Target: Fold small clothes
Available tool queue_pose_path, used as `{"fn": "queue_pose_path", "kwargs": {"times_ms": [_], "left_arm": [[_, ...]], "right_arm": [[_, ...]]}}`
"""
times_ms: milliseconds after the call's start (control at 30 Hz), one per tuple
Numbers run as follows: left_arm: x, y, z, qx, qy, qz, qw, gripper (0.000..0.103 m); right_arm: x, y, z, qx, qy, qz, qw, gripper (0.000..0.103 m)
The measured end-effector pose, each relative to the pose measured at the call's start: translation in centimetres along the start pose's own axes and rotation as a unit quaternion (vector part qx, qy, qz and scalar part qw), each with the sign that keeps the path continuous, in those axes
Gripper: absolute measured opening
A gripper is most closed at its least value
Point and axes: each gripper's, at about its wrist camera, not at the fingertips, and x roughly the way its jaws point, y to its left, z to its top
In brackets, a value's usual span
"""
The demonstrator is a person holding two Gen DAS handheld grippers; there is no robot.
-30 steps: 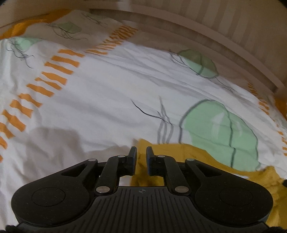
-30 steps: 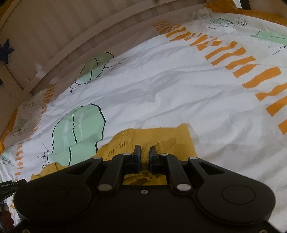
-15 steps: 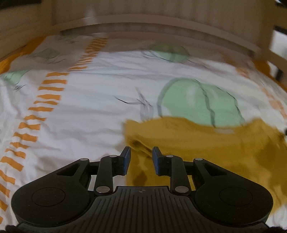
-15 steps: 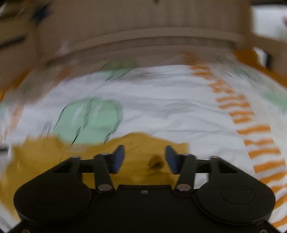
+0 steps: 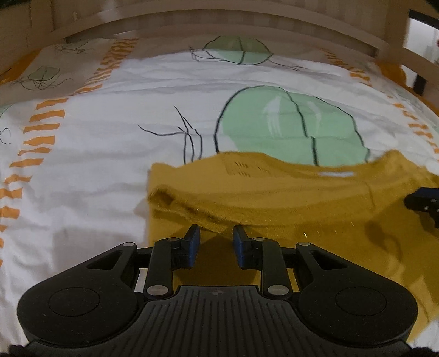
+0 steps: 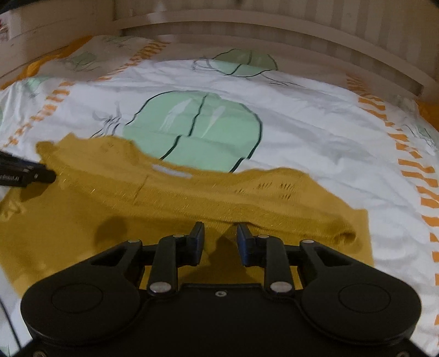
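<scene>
A mustard-yellow knit garment [image 5: 274, 192] lies flat on the bed, its near half folded over so a thick folded edge runs across it. In the right wrist view the garment [image 6: 192, 203] spreads from left to right. My left gripper [image 5: 216, 236] is open and empty, its fingertips just short of the folded edge near the garment's left end. My right gripper [image 6: 220, 232] is open and empty, just short of the folded edge near the right end. The right gripper's tip shows at the right edge of the left wrist view [image 5: 422, 200].
The garment lies on a white duvet [image 5: 109, 153] printed with green leaves and orange dashes. A pale wooden slatted bed rail [image 5: 247, 24] runs along the far side. A pillow [image 6: 109, 57] in the same print lies at the far left.
Both grippers were shut on the garment's corners one second ago. They have since opened, let the fabric go and drawn back, leaving the garment folded on the bed.
</scene>
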Motion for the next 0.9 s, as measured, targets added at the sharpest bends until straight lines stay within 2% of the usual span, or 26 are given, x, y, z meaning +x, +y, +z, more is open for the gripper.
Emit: {"fn": "queue_pose_path", "kwargs": {"times_ms": [233, 400, 533, 667, 800, 900], "left_arm": [[2.4, 1.8, 3.5, -0.046, 0.004, 0.023, 0.9987, 0.026], [2.0, 3.0, 4.7, -0.078, -0.006, 0.031, 0.9965, 0.026], [0.6, 3.3, 4.7, -0.085, -0.019, 0.024, 0.996, 0.026], [-1.1, 3.0, 3.6, -0.077, -0.027, 0.009, 0.9966, 0.026], [-1.8, 2.1, 1.1, -0.046, -0.01, -0.009, 0.9988, 0.026], [-1.1, 2.1, -0.5, -0.051, 0.008, -0.015, 0.9985, 0.026]], "right_arm": [[2.5, -3.0, 3.0, 0.065, -0.004, -0.026, 0.998, 0.035], [1.3, -4.5, 3.5, 0.092, -0.028, -0.037, 0.995, 0.036], [-0.9, -3.3, 2.4, 0.064, -0.038, -0.018, 0.997, 0.035], [-2.3, -0.6, 0.6, 0.029, -0.023, 0.03, 0.999, 0.036], [-2.4, 2.0, -0.9, -0.012, -0.005, 0.062, 0.998, 0.035], [-1.4, 3.1, -1.2, -0.022, 0.008, 0.067, 0.997, 0.035]]}}
